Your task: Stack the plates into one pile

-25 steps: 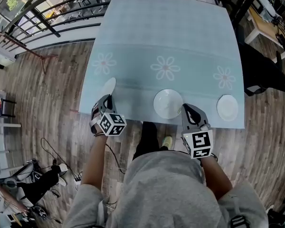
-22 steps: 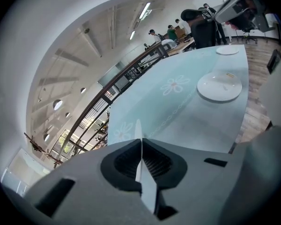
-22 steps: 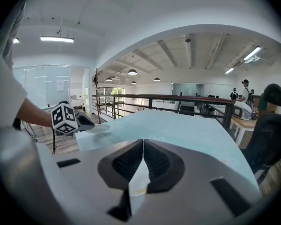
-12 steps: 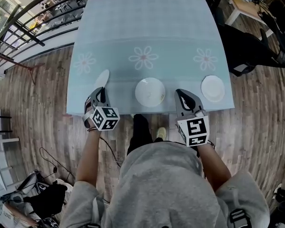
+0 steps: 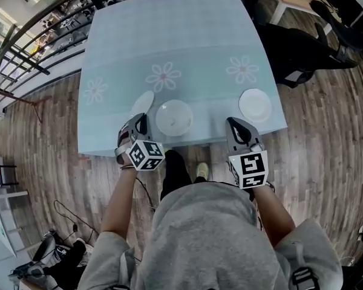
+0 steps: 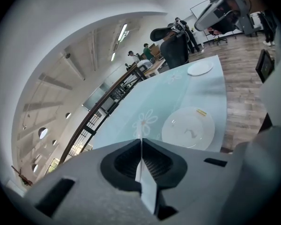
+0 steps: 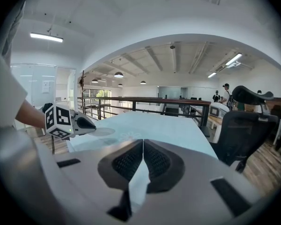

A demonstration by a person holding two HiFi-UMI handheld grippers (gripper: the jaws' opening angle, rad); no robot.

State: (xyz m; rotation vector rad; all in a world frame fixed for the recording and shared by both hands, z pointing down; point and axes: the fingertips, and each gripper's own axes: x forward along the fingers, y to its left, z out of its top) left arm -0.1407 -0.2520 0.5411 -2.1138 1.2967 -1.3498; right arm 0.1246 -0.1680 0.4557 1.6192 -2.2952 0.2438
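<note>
Wooden floor [image 5: 42, 138] surrounds our bench [image 5: 169, 35], which wears a pale blue cloth printed with daisies, and a dark railing [image 7: 145, 99] runs beyond its far end. We see three white plates near the edge closest to us. Our left hand-held gripper [image 5: 139, 122] is clenched on the rim of the small plate [image 5: 143, 101], which is tilted up just beside the middle plate [image 5: 173, 117]; in the left gripper view that rim shows as a thin white sliver between the pressed jaws. We find the middle plate lying flat on the cloth, and the right plate [image 5: 255, 104] flat as well, well apart from it near the bench's right corner. Our right hand-held gripper [image 5: 235, 124] hangs over the near edge between those two plates, jaws pressed together with nothing in them
</note>
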